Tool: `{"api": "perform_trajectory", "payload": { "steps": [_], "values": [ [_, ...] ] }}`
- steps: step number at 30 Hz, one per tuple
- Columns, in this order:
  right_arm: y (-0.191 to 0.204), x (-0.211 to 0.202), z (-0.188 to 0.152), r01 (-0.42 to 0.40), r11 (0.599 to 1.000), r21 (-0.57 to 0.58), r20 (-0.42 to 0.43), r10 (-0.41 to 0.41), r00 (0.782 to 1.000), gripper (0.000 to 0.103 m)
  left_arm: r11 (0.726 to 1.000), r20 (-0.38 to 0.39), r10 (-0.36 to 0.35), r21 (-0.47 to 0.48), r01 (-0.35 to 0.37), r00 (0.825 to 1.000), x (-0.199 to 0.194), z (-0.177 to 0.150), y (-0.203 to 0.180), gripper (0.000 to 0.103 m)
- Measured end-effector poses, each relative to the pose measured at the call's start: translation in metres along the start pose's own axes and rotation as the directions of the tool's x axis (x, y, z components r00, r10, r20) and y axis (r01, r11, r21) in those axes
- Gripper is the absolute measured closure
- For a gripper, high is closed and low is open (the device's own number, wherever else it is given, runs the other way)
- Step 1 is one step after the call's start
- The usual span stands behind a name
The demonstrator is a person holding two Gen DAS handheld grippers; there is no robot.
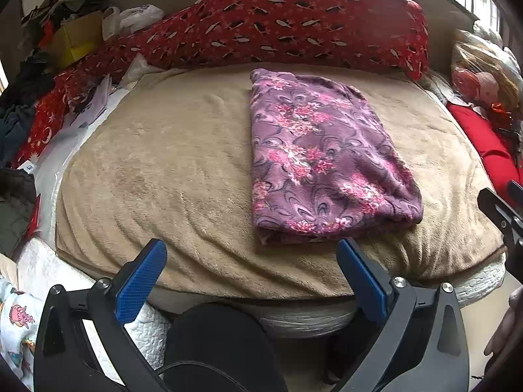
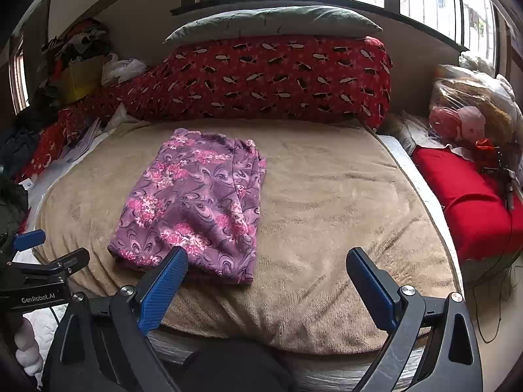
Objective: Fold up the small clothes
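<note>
A purple floral garment (image 1: 320, 160) lies folded into a flat rectangle on the tan blanket (image 1: 163, 170); it also shows in the right wrist view (image 2: 196, 205). My left gripper (image 1: 251, 251) is open and empty, held back over the bed's near edge, just short of the garment's near end. My right gripper (image 2: 268, 261) is open and empty, also at the near edge, with its left finger (image 2: 163, 287) in front of the garment's near end. The left gripper shows at the left edge of the right wrist view (image 2: 29, 241).
A long red patterned bolster (image 2: 268, 78) with a grey pillow (image 2: 274, 23) on top lines the back. A red cushion (image 2: 470, 196) and bagged items (image 2: 470, 107) lie on the right. Piled clothes and a yellow box (image 1: 78, 36) sit at the back left.
</note>
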State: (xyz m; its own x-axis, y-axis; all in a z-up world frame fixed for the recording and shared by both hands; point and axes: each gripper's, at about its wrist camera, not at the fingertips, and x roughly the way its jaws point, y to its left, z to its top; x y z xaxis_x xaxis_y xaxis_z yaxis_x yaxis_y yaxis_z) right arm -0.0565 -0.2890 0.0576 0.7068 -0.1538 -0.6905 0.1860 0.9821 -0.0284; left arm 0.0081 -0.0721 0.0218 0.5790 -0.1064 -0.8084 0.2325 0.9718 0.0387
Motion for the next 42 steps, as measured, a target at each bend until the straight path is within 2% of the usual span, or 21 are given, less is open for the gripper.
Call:
{"api": "perform_trajectory", "payload": {
  "steps": [10,22,42],
  "values": [
    [0.003,0.002,-0.002,0.012,1.0,-0.016,0.005,-0.012,1.0,0.004,0.999,-0.001,-0.031,-0.008,0.031,1.0,0.001,0.0,-0.001,0.0],
    [-0.002,-0.002,-0.005,0.032,0.999,-0.015,0.022,-0.031,0.999,0.004,0.998,0.05,-0.054,0.018,0.053,0.997,-0.011,0.003,-0.013,0.0],
    [-0.011,-0.012,-0.008,0.031,0.999,0.025,0.037,-0.032,0.999,0.004,0.998,0.034,-0.062,0.03,0.061,0.997,-0.017,-0.002,-0.02,0.0]
  ]
}}
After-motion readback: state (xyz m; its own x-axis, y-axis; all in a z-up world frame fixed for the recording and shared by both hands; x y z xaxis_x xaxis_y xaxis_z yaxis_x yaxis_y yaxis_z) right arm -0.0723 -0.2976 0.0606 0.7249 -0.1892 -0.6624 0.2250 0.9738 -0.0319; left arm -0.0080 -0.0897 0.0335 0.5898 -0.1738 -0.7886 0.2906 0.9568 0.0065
